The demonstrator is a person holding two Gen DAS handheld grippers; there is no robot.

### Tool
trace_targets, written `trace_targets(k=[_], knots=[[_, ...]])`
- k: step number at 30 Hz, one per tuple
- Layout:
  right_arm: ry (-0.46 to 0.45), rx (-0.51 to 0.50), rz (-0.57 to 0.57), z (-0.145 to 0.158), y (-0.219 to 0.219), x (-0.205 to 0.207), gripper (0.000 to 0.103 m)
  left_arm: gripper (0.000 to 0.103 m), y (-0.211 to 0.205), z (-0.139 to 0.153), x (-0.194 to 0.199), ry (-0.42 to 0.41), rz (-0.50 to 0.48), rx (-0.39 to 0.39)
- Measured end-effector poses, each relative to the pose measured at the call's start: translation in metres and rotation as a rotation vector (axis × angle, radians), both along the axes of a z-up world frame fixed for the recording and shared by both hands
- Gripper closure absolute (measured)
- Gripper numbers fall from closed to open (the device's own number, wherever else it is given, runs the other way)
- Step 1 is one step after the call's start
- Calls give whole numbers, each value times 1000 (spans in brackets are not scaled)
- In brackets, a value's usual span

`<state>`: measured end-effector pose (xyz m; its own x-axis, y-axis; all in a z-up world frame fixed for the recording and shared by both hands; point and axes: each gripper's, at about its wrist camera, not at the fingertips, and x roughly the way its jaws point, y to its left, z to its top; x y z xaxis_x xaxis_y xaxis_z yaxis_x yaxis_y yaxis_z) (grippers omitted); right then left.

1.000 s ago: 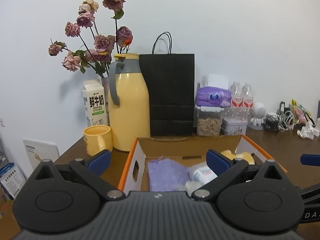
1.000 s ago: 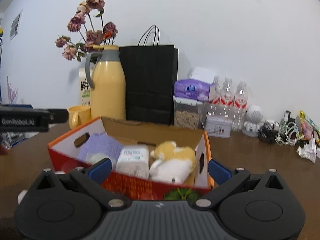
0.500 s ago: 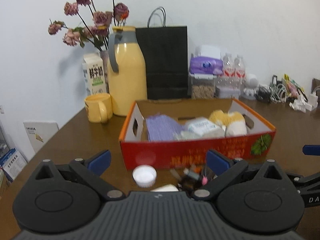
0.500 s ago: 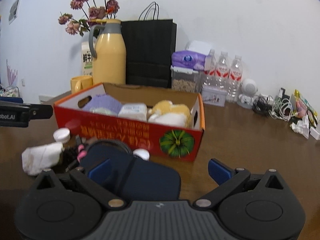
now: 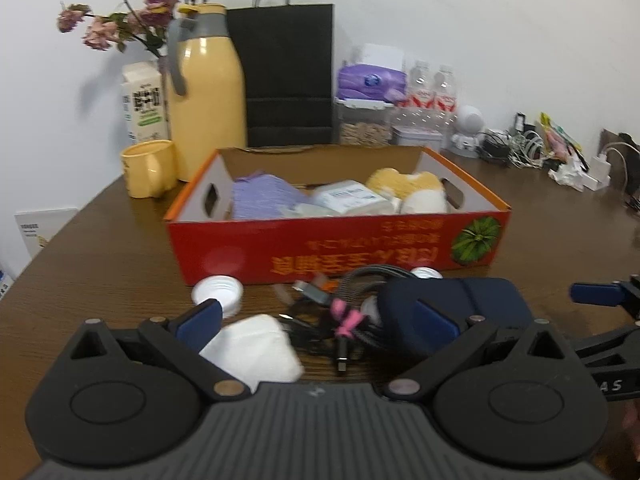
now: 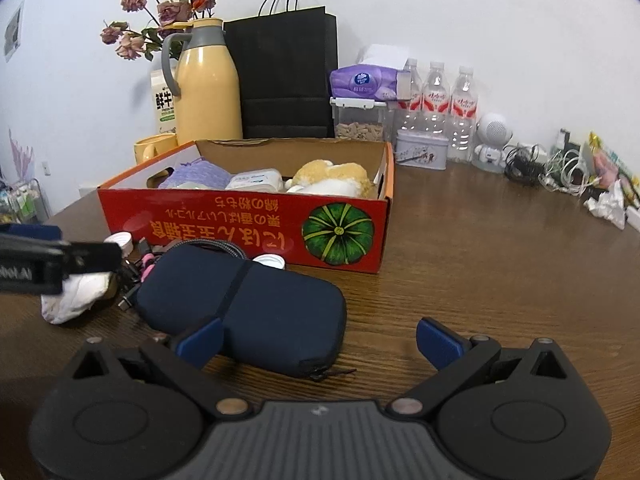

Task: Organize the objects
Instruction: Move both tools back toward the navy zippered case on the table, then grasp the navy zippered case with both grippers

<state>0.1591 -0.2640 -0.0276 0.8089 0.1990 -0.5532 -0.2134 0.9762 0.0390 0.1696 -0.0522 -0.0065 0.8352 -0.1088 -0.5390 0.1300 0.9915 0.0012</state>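
Both the left gripper [image 5: 316, 318] and right gripper [image 6: 320, 338] are held released; a navy pouch [image 6: 244, 304] is seen just ahead of the right fingers, a white tissue [image 5: 254, 346] between the left ones.

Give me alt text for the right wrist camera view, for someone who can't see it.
The open right gripper hovers over a navy zip pouch on a brown table. Behind it stands a red cardboard box holding a plush toy, with tangled cables and crumpled tissue at left.
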Motion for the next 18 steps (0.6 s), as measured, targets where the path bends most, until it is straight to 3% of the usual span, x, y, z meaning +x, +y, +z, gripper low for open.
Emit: trace_targets(k=[8, 15, 18], knots=[[42, 127, 15, -8, -12, 17, 0, 4, -17, -8, 10, 47, -35, -47], [62, 236, 4, -16, -25, 24, 11, 36, -21, -10, 17, 69, -59, -91], [79, 302, 12, -19, -31, 28, 19, 45, -21, -13, 20, 88, -79, -128]])
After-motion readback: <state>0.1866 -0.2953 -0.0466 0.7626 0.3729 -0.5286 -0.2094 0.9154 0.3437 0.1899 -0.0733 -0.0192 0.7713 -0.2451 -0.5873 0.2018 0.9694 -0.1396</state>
